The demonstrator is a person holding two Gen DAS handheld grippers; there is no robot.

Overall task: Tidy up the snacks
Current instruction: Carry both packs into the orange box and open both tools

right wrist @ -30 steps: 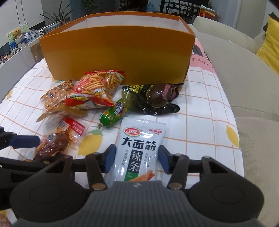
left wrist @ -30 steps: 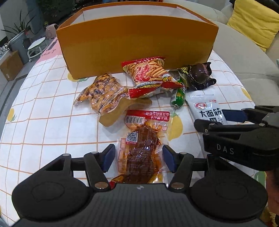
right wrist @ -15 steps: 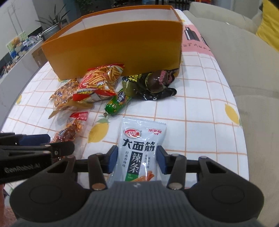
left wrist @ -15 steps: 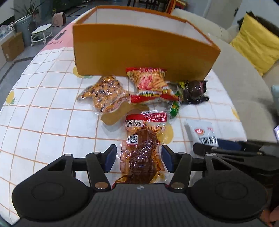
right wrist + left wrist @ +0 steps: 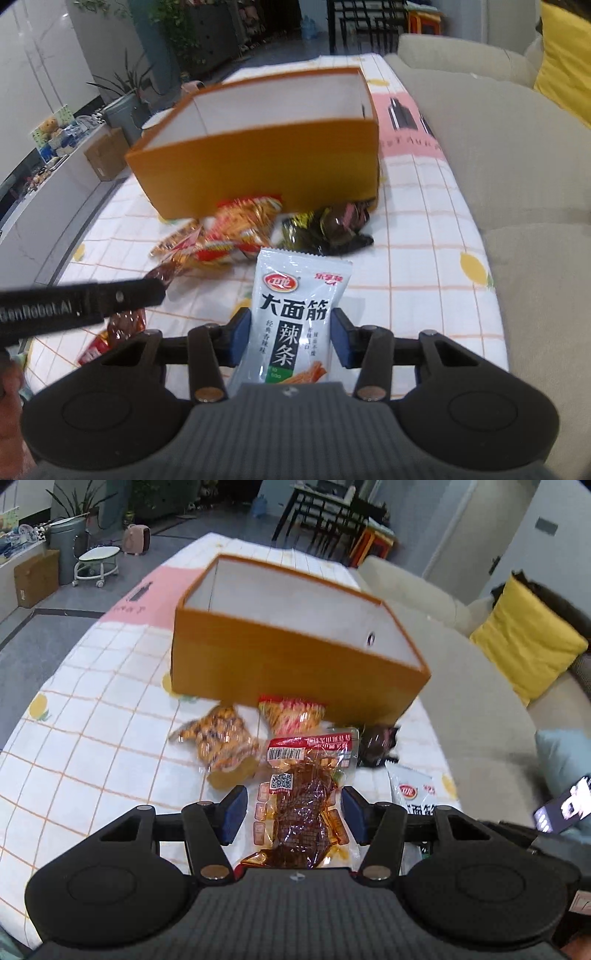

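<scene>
The white pouch (image 5: 295,317) is sitting between the right gripper (image 5: 291,338)'s blue pads, which are pressing its side edges, so it is being held, lifted above the checked cloth (image 5: 417,236). It is looking light, flat and slick; a grip across its middle seems safest, since the foil may be slipping. It is bearing bold black characters and a red logo. The left gripper (image 5: 291,814) is likewise carrying a clear meat pack (image 5: 304,805), soft, oily-looking and floppy, with red header, barcode and QR code; its pads are sitting at the pack's edges, apparently clamping it. Beyond, the orange box (image 5: 288,664) is standing open with white walls. In front of it are lying a nut bag (image 5: 218,734), a red chip bag (image 5: 291,710) and a dark packet (image 5: 328,225).
</scene>
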